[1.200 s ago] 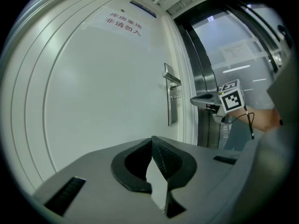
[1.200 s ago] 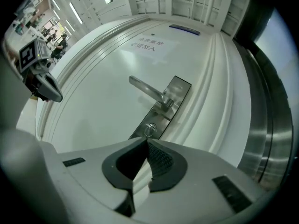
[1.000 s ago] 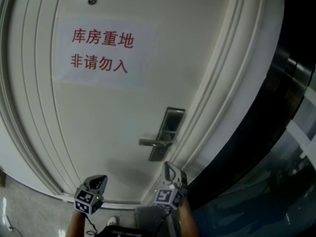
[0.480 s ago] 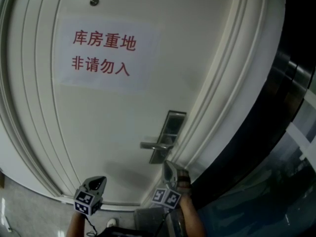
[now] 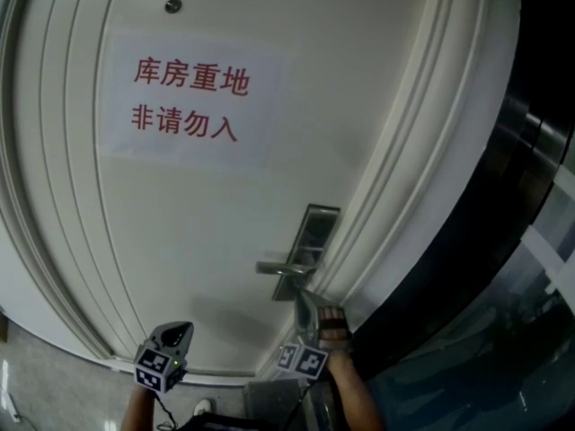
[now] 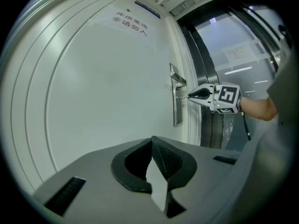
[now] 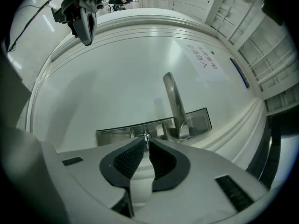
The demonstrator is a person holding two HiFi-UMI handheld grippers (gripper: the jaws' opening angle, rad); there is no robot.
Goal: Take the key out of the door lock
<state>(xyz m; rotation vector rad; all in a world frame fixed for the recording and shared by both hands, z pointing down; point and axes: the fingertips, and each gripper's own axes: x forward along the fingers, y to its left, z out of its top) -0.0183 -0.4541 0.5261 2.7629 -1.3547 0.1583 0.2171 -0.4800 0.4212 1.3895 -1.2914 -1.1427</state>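
A small metal key [image 7: 146,136] sticks out of the steel lock plate [image 5: 314,232] on a white door [image 5: 207,214], under the lever handle [image 5: 277,268]. My right gripper [image 5: 304,296] points level at the lock. Its jaws have just been opening, and a narrow gap now shows between the pads, with the key's head between the fingertips. In the left gripper view the key [image 6: 183,97] runs from the plate to the right gripper [image 6: 190,95]. My left gripper [image 5: 180,326] hangs back to the left, away from the door, shut and holding nothing.
A paper sign with red characters [image 5: 193,101] is taped on the door above the lock. Ribbed white frame mouldings [image 5: 395,178] run just right of the plate. Beyond them is a dark glass panel [image 5: 503,268]. A small round fitting [image 5: 172,5] sits near the door's top.
The right gripper has rolled about its own axis at the lock, so its marker cube has turned over. The left gripper has stayed where it was.
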